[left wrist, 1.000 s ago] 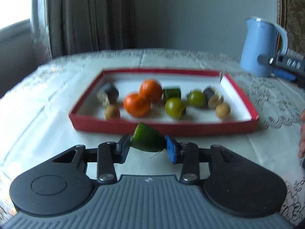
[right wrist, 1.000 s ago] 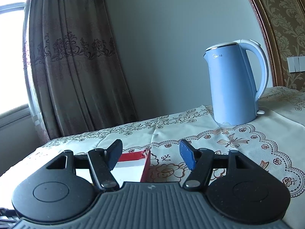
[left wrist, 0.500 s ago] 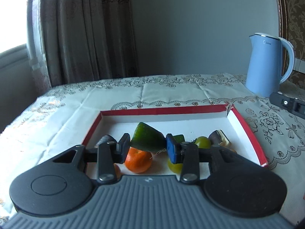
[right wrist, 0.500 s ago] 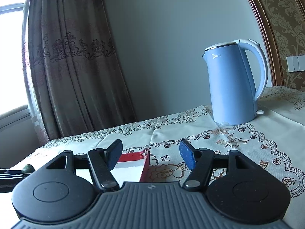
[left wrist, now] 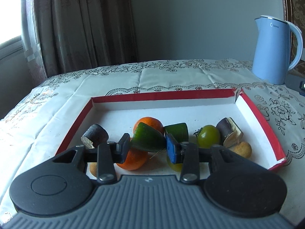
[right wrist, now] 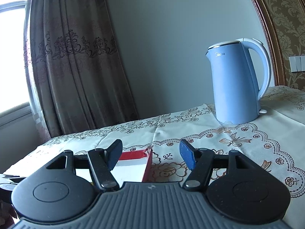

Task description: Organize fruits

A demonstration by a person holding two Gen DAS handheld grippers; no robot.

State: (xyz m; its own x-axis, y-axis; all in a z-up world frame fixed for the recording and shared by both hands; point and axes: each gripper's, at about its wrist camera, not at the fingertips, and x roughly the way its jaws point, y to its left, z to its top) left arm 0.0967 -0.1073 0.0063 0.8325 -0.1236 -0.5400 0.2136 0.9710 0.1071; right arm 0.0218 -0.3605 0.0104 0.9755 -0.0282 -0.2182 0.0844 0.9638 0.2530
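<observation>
My left gripper (left wrist: 147, 146) is shut on a green cucumber piece (left wrist: 147, 140) and holds it over the front of the red-rimmed white tray (left wrist: 162, 97). In the tray lie two oranges (left wrist: 148, 123), another green piece (left wrist: 177, 131), a green tomato (left wrist: 208, 139), two dark sugarcane pieces (left wrist: 95, 135), and small tan fruits (left wrist: 242, 149). My right gripper (right wrist: 151, 154) is open and empty, held above the table at the tray's far right corner (right wrist: 146, 156).
A blue electric kettle (left wrist: 272, 49) stands at the back right of the table; it also shows in the right wrist view (right wrist: 236, 82). A patterned tablecloth (left wrist: 171, 72) covers the table. Curtains (left wrist: 80, 24) hang behind on the left.
My left gripper has carried the cucumber piece forward from in front of the tray to over its front fruits. The right gripper has stayed still.
</observation>
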